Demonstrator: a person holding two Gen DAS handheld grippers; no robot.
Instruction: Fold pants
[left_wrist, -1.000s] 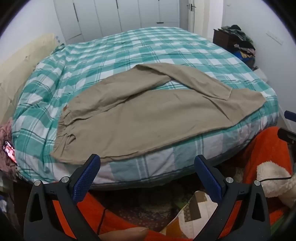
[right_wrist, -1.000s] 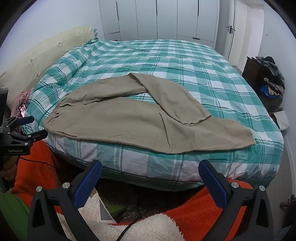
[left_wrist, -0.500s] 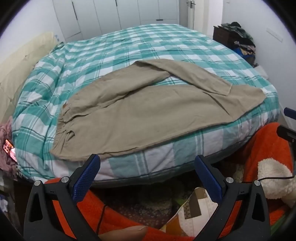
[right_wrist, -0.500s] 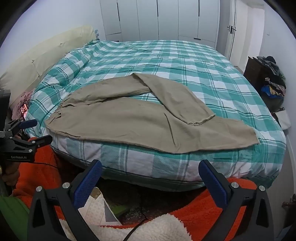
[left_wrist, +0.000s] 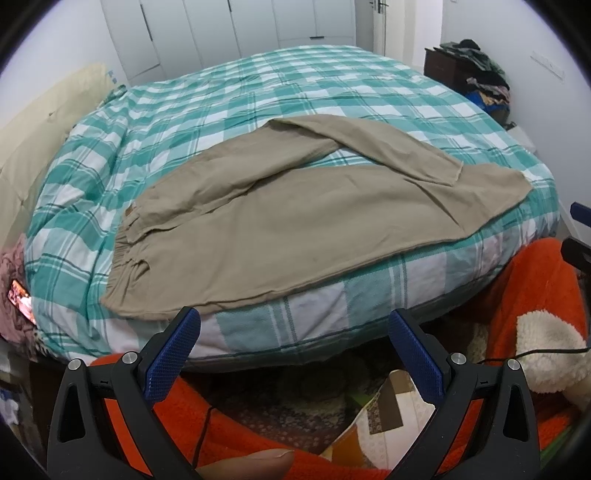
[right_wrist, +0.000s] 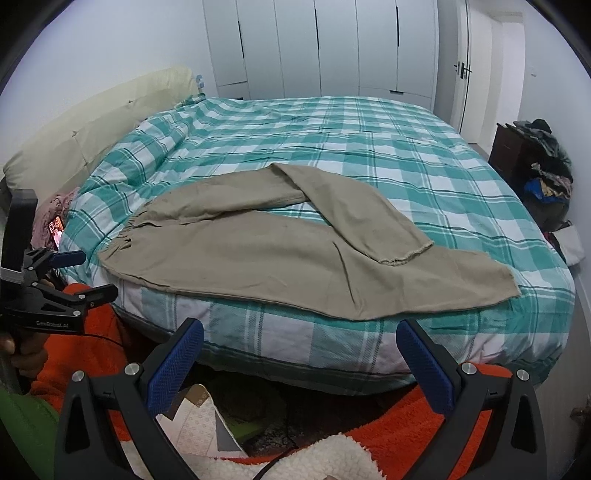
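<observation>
Tan pants (left_wrist: 280, 225) lie spread on the near edge of a bed with a green-and-white checked cover (left_wrist: 332, 85). The waistband is at the left; one leg is folded across the other, its hem toward the right. They also show in the right wrist view (right_wrist: 280, 254). My left gripper (left_wrist: 293, 325) is open and empty, below the bed's near edge, short of the pants. My right gripper (right_wrist: 301, 336) is open and empty, also below the bed edge. The left gripper shows from the side in the right wrist view (right_wrist: 79, 275).
Cream pillows (right_wrist: 99, 122) lie at the bed's left end. A dark dresser with piled clothes (right_wrist: 543, 173) stands at the right wall. White wardrobes (right_wrist: 332, 48) stand behind. Orange fleece (left_wrist: 532, 291) lies below the grippers. A lit phone (left_wrist: 20, 299) lies at the left.
Both grippers have risen a little and tilted, so the bed and pants sit higher and nearer in view. Both stay open. The pants have not moved.
</observation>
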